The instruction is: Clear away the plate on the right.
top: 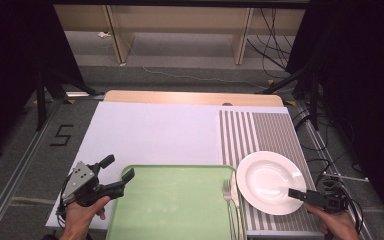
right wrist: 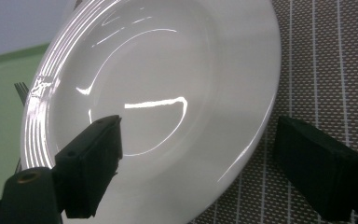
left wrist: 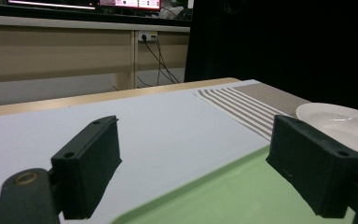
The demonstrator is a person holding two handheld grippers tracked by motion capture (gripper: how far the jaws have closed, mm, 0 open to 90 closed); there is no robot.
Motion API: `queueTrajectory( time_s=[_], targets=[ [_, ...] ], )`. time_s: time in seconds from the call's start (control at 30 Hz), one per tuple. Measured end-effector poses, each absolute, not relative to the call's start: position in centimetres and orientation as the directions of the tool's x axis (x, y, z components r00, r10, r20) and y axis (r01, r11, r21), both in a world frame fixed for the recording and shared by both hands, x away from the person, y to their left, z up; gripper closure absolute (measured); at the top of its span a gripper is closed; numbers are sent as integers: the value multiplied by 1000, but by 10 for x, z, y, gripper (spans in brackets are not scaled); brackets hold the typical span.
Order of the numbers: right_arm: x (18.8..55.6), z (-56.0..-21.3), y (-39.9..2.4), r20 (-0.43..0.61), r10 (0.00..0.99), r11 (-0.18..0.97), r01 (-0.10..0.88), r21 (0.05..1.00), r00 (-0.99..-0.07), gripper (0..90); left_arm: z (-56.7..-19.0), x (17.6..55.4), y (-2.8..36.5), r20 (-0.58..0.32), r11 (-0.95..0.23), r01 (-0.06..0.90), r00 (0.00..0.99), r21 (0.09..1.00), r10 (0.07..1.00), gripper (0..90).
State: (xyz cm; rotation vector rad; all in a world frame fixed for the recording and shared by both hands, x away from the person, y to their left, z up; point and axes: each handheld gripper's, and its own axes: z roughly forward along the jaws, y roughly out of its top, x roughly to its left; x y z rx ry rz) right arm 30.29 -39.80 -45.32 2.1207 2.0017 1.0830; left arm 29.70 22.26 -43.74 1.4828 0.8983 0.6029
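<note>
From the high view, a white plate (top: pixel 271 181) with a shallow well and a ringed rim sits on a striped mat (top: pixel 265 135) at the desk's right, its near-left edge just beside the green tray (top: pixel 175 200). A fork (top: pixel 227 192) and a knife (top: pixel 235 192) lie along the tray's right side, close to the plate. The right tongs (top: pixel 300 195) come in from the near right, held low, one jaw over the plate's near-right rim. The left tongs (top: pixel 117 172) sit at the tray's near-left corner, spread wide, tilted toward the tray. White desk (top: pixel 150 132) beyond the tray lies bare.

In the left gripper view, the jaws stand wide apart, one over the white desk, the other over the tray edge; the plate (left wrist: pixel 340 123) shows far right.

In the right gripper view, the jaws stand wide, holding nothing: one over the glossy plate (right wrist: pixel 168 93) well, the other outside the rim over the mat (right wrist: pixel 326 70). Fork tines (right wrist: pixel 21 91) peek past the plate's left edge.
</note>
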Motion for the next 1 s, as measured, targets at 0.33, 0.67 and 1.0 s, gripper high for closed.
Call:
queueTrajectory(
  time_s=[0.33, 0.67, 1.0],
  targets=[
    [306, -460, -401, 469, 882, -185, 881, 435, -47, 263, -437, 297, 222, -137, 41, 179, 564, 983, 814, 159],
    [306, -464, -401, 554, 832, -224, 887, 404, -42, 378, -437, 296, 223, -133, 33, 186, 558, 982, 819, 159],
    [308, -468, -402, 561, 828, -255, 887, 385, -6, 479, -437, 297, 223, -133, 35, 182, 560, 983, 818, 158]
  ],
)
